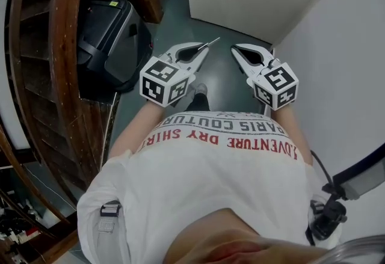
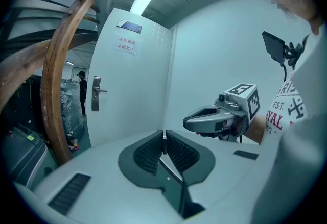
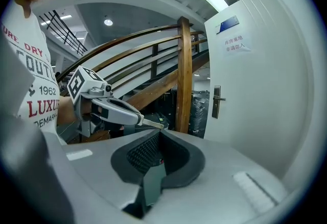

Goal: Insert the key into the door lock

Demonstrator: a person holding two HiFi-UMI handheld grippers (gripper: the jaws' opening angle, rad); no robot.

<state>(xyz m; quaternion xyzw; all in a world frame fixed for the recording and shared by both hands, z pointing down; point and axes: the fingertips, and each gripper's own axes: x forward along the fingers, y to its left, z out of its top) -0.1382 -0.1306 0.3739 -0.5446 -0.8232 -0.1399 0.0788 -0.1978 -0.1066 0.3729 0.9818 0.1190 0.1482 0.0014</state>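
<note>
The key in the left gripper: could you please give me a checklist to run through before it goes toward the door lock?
1. Key clamped in the left gripper's jaws, blade pointing ahead: ok.
2. Right gripper jaws shut with nothing between them: ok.
3. Door handle plate on the white door in view ahead: ok.
4. Keyhole found on that plate: cannot tell, too small to make out.
5. Key tip at the lock: not ok, it is well short of the door.
</note>
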